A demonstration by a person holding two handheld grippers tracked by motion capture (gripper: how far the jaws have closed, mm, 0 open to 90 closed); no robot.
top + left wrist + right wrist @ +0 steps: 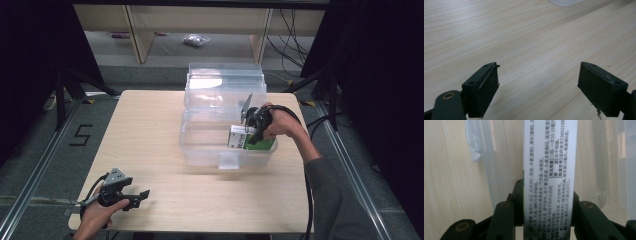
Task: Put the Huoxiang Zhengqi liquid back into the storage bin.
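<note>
Holding the green-white box (243, 137) clamped in the right gripper (253, 131), centre-right, probably just above the clear bin (200, 150) floor; left gripper (140, 196) agape, lower left.

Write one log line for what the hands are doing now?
right gripper: shut on box, inside clear bin | left gripper: open, over table

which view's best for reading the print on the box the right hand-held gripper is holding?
Right gripper view: the box sits clamped between the jaws, printed white side legible. The high view shows it small, green and white, over the clear bin, text unreadable. The left gripper view faces bare table.
</note>
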